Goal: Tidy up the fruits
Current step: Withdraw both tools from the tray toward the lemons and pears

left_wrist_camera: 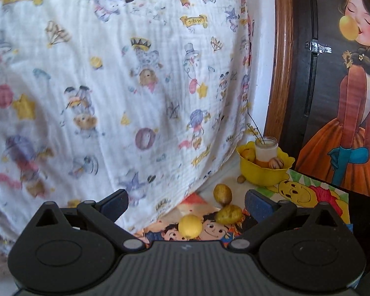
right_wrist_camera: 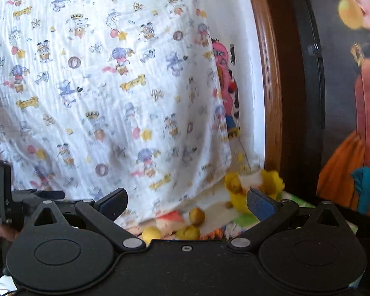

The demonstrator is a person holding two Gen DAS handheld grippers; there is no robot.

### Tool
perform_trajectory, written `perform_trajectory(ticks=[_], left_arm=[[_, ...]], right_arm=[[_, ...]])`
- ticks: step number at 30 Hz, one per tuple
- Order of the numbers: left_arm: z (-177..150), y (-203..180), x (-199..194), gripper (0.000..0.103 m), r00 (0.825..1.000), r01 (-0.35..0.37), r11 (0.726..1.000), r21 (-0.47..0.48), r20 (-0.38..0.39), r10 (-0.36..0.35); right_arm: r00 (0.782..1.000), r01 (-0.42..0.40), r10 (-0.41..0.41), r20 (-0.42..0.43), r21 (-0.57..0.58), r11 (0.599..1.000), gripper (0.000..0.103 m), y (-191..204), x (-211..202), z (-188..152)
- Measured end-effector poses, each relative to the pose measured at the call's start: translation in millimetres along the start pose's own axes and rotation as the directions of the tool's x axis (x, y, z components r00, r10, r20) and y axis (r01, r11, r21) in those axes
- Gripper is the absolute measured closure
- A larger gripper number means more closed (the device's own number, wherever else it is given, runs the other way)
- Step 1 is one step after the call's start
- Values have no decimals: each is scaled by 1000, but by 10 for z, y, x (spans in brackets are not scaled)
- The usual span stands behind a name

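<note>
Here the left gripper [left_wrist_camera: 186, 201] hangs above a cartoon-printed mat [left_wrist_camera: 305, 192] with its blue-padded jaws spread wide and nothing between them. On the mat, seen from the left wrist, lie three loose fruits: a round yellow lemon [left_wrist_camera: 190, 226] nearest the camera, a knobbly yellow-brown fruit [left_wrist_camera: 229, 214] just beside it to the right, and another brownish-yellow oval fruit [left_wrist_camera: 222, 193] a little farther back. Beyond them stands a yellow bowl [left_wrist_camera: 264, 174] with a wavy rim, near the corner where the mat meets a hanging white cloth [left_wrist_camera: 111, 86] printed with cartoon figures. Inside the bowl sits a small glass jar [left_wrist_camera: 266, 149] holding a thin twig with yellow blossoms, and around it a yellow fruit [left_wrist_camera: 249, 154] on the left, something orange in front, and a pale striped fruit [left_wrist_camera: 276, 163] on the right. A small brown nut-like thing [left_wrist_camera: 241, 179] lies on the mat against the bowl's left foot. To the right rise a wooden frame [left_wrist_camera: 281, 56] and a dark panel bearing a painted girl in an orange dress [left_wrist_camera: 355, 123]. The right gripper [right_wrist_camera: 187, 201] is likewise agape and empty; its view is blurred, but shows the same bowl [right_wrist_camera: 239, 199] and the three loose fruits low in the frame.
</note>
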State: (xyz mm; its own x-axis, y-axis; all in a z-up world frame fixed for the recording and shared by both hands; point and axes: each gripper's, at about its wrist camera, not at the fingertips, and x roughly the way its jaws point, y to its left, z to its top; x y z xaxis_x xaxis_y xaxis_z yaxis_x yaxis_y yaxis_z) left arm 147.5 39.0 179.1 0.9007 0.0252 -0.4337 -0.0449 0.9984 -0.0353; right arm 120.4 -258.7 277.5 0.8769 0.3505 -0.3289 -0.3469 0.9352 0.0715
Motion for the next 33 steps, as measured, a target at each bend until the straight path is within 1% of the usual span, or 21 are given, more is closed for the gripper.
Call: perform_trajectory(ticks=[3, 6, 12, 18, 22, 27, 33], left_arm=[[27, -3, 104, 0, 1000, 7, 1000, 6, -2, -7], [12, 19, 225, 0, 1000, 15, 1000, 0, -12, -15], [-64, 52, 482, 0, 998, 32, 999, -8, -46, -32], [-189, 81, 773, 0, 994, 35, 999, -19, -100, -36], [-283, 87, 940, 0, 990, 33, 999, -27, -138, -37], [-399, 79, 1126, 0, 983, 45, 999, -29, -175, -49], [-531, 54, 1398, 0, 976, 86, 996, -23, -200, -89]], right_arm=[[1000, -14, 14, -18, -9, 1000, 0, 15, 171, 98], [999, -19, 18, -39, -16, 1000, 0, 18, 351, 116], [997, -25, 23, -67, -33, 999, 0, -61, 702, -85], [991, -35, 33, -128, -15, 999, 0, -177, 1064, -402], [983, -38, 46, -175, 45, 998, 0, -266, 1264, -635], [973, -19, 47, -226, 124, 992, 0, -302, 1473, -1009], [964, 41, 11, -267, 187, 982, 0, -192, 1706, -1455]])
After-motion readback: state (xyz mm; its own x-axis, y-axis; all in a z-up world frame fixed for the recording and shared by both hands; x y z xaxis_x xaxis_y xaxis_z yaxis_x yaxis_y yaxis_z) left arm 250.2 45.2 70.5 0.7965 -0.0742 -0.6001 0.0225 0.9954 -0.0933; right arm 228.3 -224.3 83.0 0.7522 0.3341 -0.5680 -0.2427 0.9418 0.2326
